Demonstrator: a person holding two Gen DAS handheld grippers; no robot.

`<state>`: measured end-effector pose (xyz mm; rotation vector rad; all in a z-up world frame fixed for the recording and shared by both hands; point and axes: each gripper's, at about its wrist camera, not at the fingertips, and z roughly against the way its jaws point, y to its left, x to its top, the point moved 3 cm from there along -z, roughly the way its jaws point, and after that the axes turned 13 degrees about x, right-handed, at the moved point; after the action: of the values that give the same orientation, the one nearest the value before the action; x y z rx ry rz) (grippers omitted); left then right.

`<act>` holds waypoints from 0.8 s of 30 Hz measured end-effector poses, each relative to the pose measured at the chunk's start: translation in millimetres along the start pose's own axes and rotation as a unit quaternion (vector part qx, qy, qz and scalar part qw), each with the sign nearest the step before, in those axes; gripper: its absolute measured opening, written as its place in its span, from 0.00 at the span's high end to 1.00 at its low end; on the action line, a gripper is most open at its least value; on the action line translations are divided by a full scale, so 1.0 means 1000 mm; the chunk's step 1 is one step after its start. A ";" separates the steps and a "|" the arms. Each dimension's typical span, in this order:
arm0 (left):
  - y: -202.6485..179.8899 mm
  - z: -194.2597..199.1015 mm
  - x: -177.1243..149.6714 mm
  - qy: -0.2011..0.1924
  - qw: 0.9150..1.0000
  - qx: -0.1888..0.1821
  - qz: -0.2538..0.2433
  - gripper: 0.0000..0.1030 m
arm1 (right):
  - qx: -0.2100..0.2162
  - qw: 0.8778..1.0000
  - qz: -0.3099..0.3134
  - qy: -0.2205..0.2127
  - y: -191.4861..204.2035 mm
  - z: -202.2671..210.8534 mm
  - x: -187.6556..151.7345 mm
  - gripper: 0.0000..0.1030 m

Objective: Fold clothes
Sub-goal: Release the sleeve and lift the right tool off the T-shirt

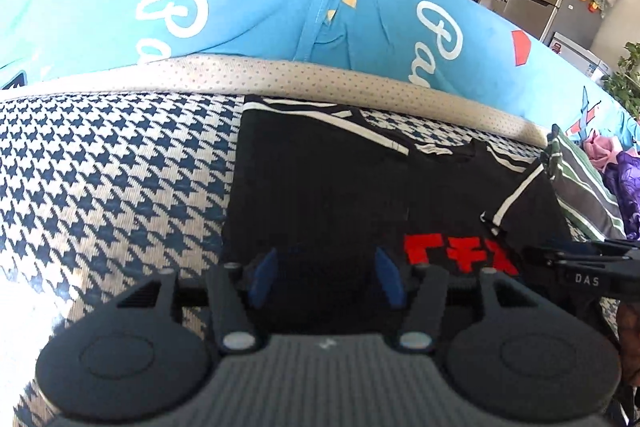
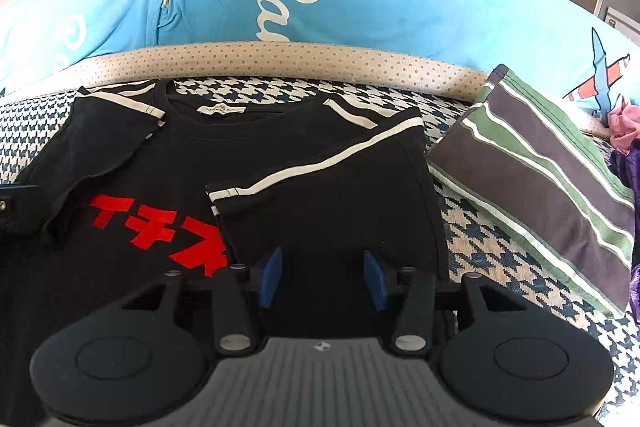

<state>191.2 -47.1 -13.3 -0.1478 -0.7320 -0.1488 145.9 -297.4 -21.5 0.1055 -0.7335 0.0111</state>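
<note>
- Houndstooth cover (image 1: 100,179) lies to the left of the left gripper (image 1: 326,277), bare of clothing on that side.
- Left gripper: its two blue pads (image 1: 264,279) stand partly apart with nothing pinched between them; only the black cloth lies below the gap.
- Black T-shirt (image 1: 320,187) is spread flat on the cover, straight ahead of the left jaws and under them, its collar at the far end toward the cushion.
- Red lettering (image 1: 460,253) on the shirt's chest sits just right of the left jaws, and in the right wrist view just left of the right jaws.
- Both sleeves, edged with white stripes, are folded inward over the shirt body; the left sleeve (image 2: 100,147) lies ahead and to the left of the right jaws, the right sleeve (image 2: 332,187) directly ahead of them.
- Right gripper (image 2: 324,277): its jaws are also partly apart and hold nothing; the folded right side of the shirt lies beneath and just beyond the gap, whether the fingertips touch it I cannot tell.
- Blue cushion (image 2: 360,7) with white script runs across the far side, well beyond both pairs of jaws.
- Striped garment (image 2: 540,179) in green, grey and white lies folded on the cover to the right of the right jaws, just beside the shirt.
- Pink and purple clothes (image 2: 624,135) are bunched at the far right edge.
</note>
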 end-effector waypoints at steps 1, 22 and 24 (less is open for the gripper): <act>0.000 -0.002 -0.002 0.004 1.000 0.001 -0.002 0.49 | 0.003 1.000 -0.003 0.001 -0.001 0.001 0.000 0.56; -0.019 0.018 -0.014 -0.001 0.999 0.027 -0.044 0.30 | 0.026 0.991 -0.134 -0.016 -0.078 0.034 -0.010 0.54; -0.018 0.019 -0.014 -0.001 0.999 0.033 -0.043 0.27 | 0.037 0.988 -0.152 -0.012 -0.086 0.033 -0.016 0.54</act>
<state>165.3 -59.7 -7.1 -0.0530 -0.7442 -0.2055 116.3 -385.7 -15.5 0.2887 -0.7347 -0.2539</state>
